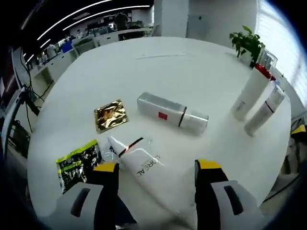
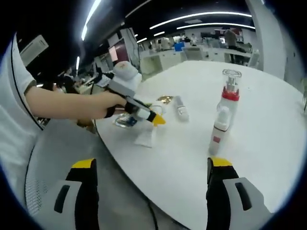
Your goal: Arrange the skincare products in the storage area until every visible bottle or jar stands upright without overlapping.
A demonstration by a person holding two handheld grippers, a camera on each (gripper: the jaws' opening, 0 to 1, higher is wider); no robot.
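A white L'Oreal tube (image 1: 139, 165) lies flat on the white round table (image 1: 144, 62), between the jaws of my left gripper (image 1: 157, 167), which is open and hovers just above it. Beyond it a silver bottle (image 1: 172, 113) with a red label lies on its side. Two white bottles stand upright at the right: a tall one with a red collar (image 1: 249, 91) and a slimmer one (image 1: 265, 111). In the right gripper view my right gripper (image 2: 152, 164) is open and holds nothing, off the table's near edge. There the left gripper (image 2: 156, 119) hangs over the tube (image 2: 146, 136), with both upright bottles (image 2: 229, 103) (image 2: 219, 132) to the right.
A gold sachet (image 1: 110, 115) and a green-and-black sachet (image 1: 79, 163) lie left of the tube. A potted plant (image 1: 247, 43) stands at the far table edge. A person's arm (image 2: 67, 103) reaches in from the left. Desks fill the room behind.
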